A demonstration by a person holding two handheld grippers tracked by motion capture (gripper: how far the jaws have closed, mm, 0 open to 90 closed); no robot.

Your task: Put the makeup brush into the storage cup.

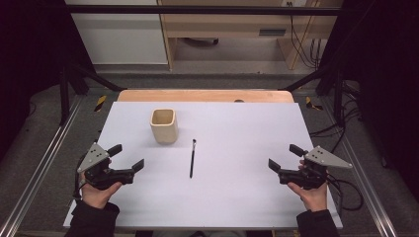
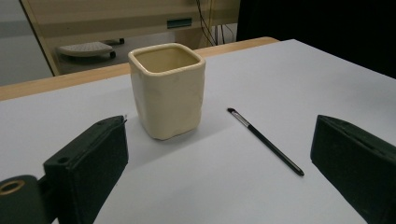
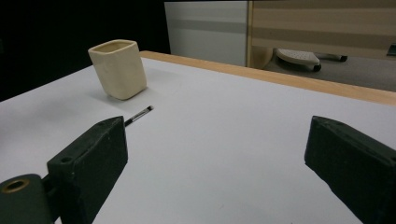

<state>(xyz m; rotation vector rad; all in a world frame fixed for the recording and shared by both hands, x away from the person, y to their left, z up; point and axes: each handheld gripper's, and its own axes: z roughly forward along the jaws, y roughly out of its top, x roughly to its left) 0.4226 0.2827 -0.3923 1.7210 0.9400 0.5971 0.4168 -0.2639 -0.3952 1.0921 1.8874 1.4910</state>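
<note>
On the white table (image 1: pixel 232 197), a thin black brush (image 1: pixel 192 158) lay flat near the middle, its bristle tip pointing away from the person toward the far edge. Just beyond it and to its left stood a cream square cup (image 1: pixel 164 125) — upright, apart from the brush, its mouth open upward. The left gripper (image 1: pixel 129 158) hovered near the table's left side, held in the person's left hand (image 1: pixel 97 190), its jaws spread wide with nothing between them. The right gripper (image 1: pixel 283 157) sat opposite near the right side in the right hand (image 1: pixel 311 192), jaws likewise parted and empty. Both were well apart from the brush — one on either side of it, each aimed inward.
</note>
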